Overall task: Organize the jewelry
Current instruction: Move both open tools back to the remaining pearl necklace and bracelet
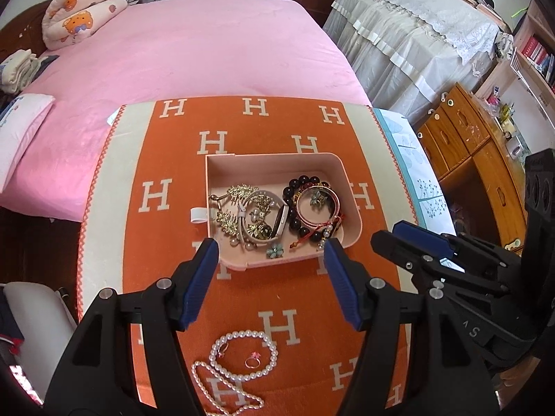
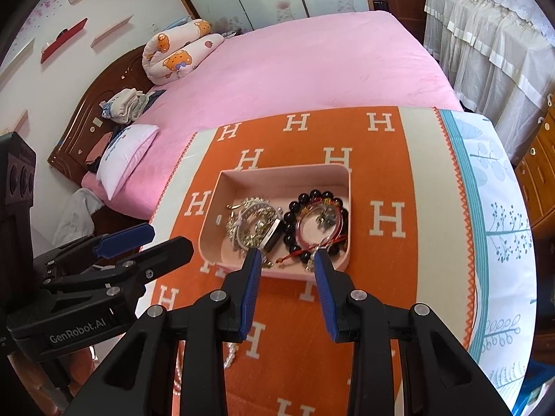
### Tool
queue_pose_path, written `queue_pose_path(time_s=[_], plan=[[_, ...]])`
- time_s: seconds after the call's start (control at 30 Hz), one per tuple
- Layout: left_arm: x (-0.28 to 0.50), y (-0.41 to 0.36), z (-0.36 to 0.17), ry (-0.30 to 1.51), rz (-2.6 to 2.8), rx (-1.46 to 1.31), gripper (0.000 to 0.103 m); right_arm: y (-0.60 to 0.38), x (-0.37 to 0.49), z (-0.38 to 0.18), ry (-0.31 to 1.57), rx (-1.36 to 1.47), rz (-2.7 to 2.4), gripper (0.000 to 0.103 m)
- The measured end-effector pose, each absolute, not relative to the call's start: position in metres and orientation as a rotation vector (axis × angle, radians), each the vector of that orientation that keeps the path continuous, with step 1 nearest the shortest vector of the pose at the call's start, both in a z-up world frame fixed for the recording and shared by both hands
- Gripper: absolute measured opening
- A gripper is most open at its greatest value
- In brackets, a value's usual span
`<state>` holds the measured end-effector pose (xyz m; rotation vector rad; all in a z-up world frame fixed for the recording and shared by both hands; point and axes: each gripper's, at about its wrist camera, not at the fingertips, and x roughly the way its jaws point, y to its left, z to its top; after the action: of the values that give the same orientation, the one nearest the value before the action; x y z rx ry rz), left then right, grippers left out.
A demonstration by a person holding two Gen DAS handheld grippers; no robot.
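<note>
A pink tray [image 1: 222, 166] [image 2: 284, 170] sits on an orange blanket [image 1: 166, 277] patterned with H letters. It holds a gold leaf brooch [image 1: 239, 192], a white-strapped watch [image 1: 282, 222], a dark bead bracelet [image 1: 305, 182] [image 2: 314, 195], a pink bangle [image 2: 301, 232] and a flower earring [image 1: 275, 250]. A pearl necklace [image 1: 242, 357] and a small ring [image 1: 252, 361] lie on the blanket near me. My left gripper [image 1: 270, 249] hangs open and empty over the tray's near edge. My right gripper [image 2: 288, 254] is partly open and empty at the same edge, to the right of the left one.
The blanket covers a raised surface at the foot of a pink bed [image 1: 194, 45] with pillows [image 1: 79, 14]. A wooden cabinet [image 1: 475, 159] and lace-covered furniture [image 1: 409, 34] stand to the right. A pale floral cloth [image 2: 499, 215] edges the blanket.
</note>
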<state>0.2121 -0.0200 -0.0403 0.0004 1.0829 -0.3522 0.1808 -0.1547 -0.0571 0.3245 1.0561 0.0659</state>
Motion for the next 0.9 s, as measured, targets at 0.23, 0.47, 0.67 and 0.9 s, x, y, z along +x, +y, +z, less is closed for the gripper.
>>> queue_pose_path(time_s=[0.23, 0.47, 0.67, 0.9], plan=[[0.190, -0.008, -0.034, 1.068, -0.335, -0.006, 0.060, -0.143, 0.162, -0.055, 1.067, 0.305, 0.094, 0.032], [0.172, 0.021, -0.026, 1.056, -0.296, -0.047, 0.060, -0.129, 0.147, -0.053, 1.078, 0.280, 0.126, 0.032], [0.150, 0.048, -0.030, 1.085, -0.282, -0.065, 0.060, -0.118, 0.137, -0.052, 1.086, 0.257, 0.153, 0.032], [0.113, 0.074, -0.063, 1.162, -0.250, -0.067, 0.060, -0.109, 0.129, -0.055, 1.101, 0.238, 0.184, 0.032]])
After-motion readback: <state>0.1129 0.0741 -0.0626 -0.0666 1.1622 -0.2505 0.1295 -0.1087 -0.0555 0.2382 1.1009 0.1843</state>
